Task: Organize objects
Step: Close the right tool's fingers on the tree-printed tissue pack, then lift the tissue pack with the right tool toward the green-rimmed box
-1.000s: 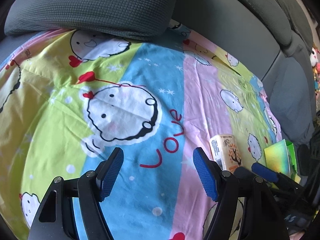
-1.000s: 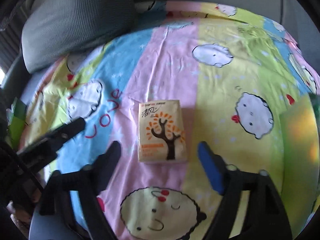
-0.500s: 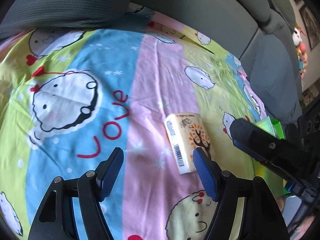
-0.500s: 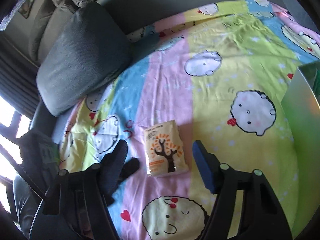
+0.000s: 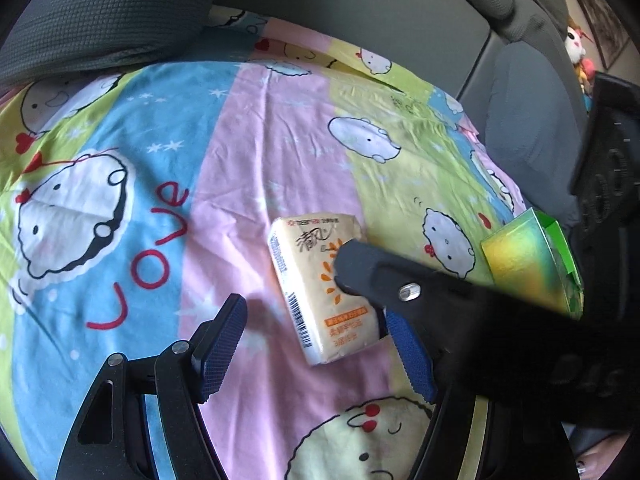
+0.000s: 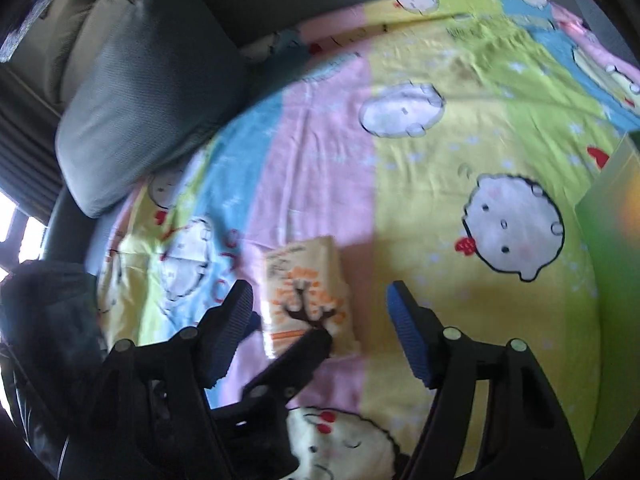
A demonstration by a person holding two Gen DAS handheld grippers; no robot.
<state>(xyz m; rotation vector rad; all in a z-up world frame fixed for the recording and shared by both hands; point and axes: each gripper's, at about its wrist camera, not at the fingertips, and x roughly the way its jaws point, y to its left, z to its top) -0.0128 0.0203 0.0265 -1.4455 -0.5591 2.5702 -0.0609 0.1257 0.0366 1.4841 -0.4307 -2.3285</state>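
Tissue pack point(image 5: 320, 280) lying on "Love" sheet point(image 5: 168, 216), barcode facing 9 o'clock, left gripper point(image 5: 316, 344) and right gripper point(image 6: 320, 324) both gaping.

My right gripper point(image 6: 320, 320) hangs with its blue-padded jaws spread wide over a cartoon-printed sheet point(image 6: 460, 128). Between them lies a tissue pack point(image 6: 306, 292), flat on the pink stripe, its tree picture facing up; neither pad touches it. One finger of my left gripper point(image 6: 308, 346) pokes in from below and overlaps the pack's near edge. A grey cushion point(image 6: 148, 96) sits at the sheet's far left, and a blurred green box point(image 6: 612, 240) fills the right edge.
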